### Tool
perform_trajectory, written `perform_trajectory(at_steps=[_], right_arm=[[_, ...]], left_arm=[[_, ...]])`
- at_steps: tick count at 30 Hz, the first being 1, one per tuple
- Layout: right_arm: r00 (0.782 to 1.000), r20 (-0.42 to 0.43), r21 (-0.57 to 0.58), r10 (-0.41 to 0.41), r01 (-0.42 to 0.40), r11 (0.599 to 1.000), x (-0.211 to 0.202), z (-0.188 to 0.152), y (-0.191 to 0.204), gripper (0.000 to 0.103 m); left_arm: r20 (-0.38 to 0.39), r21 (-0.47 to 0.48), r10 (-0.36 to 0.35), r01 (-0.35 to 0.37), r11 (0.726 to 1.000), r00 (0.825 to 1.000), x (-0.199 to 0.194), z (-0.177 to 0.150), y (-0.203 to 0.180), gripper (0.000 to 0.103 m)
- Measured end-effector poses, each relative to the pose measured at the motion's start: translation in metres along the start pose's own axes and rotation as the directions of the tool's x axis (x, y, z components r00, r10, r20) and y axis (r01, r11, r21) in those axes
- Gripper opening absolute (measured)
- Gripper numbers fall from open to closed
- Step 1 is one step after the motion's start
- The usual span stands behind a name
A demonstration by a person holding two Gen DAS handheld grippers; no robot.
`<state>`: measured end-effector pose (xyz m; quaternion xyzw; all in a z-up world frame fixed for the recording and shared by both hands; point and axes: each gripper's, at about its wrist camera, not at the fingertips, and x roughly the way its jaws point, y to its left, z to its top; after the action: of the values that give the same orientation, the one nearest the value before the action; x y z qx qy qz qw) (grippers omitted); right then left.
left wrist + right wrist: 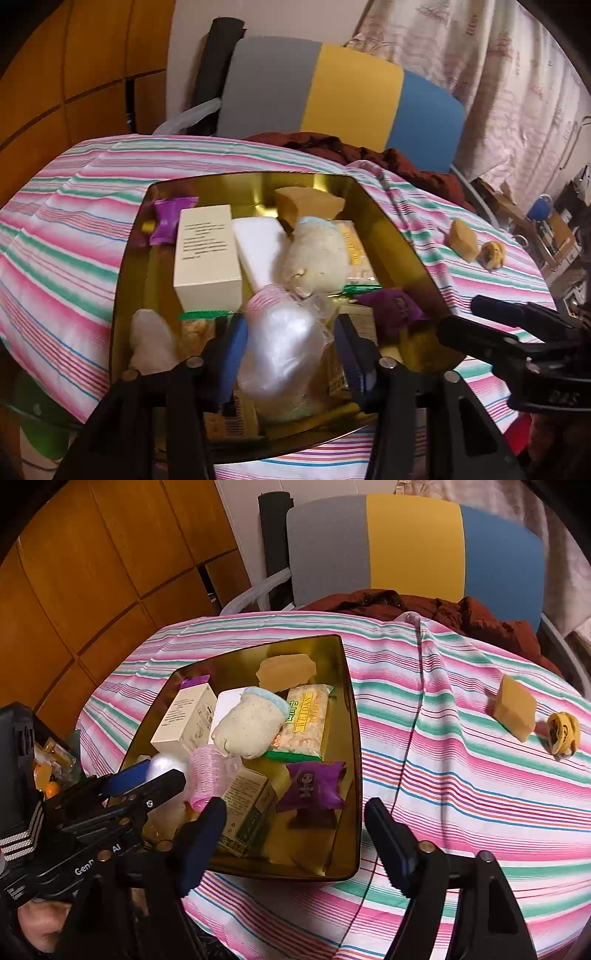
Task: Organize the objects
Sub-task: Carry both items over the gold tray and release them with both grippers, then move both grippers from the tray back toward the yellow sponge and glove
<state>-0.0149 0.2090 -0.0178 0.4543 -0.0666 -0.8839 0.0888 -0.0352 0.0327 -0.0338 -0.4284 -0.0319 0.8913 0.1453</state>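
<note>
left claw [290, 354] closed on plastic bag [280, 354], low over gold tray [349, 775], probably mid-drop | right claw [295, 834] open, empty, beside tray | brown block [515, 712], yellow roll [563, 734] ahead-right on cloth, still unsorted

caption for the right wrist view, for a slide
Open right gripper hovers beside the packed gold tray; a tan block waits on the striped cloth.

gold tin tray [351, 738]: packed with boxes, snack packets, plush | tan sponge block [515, 708]: on striped cloth, outside tray | yellow roll [563, 732]: just beside it
</note>
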Motion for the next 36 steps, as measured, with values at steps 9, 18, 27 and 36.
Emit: perform_trajectory(at_steps=[9, 18, 27, 36], right_arm=[[1.000, -0.010, 0.008, -0.008, 0.008, 1.000, 0.002, -0.006, 0.002, 0.087], [0.999, 0.038, 0.050, -0.026, 0.024, 0.998, -0.010, -0.005, -0.005, 0.095], [0.997, 0.063, 0.123, -0.054, 0.046, 0.991, -0.019, -0.005, -0.026, 0.097], [0.992, 0.071, 0.221, -0.102, 0.084, 0.972, -0.029, -0.005, -0.063, 0.098]], left_arm=[[0.029, 0.038, 0.047, -0.048, 0.998, 0.998, -0.009, 0.000, -0.006, 0.065], [0.093, 0.088, 0.060, -0.068, 0.994, 0.994, -0.025, 0.006, -0.016, 0.065], [0.118, 0.133, 0.044, -0.060, 0.989, 0.992, -0.034, 0.010, -0.029, 0.065], [0.120, 0.174, 0.025, -0.046, 0.984, 0.992, -0.033, 0.014, -0.043, 0.065]])
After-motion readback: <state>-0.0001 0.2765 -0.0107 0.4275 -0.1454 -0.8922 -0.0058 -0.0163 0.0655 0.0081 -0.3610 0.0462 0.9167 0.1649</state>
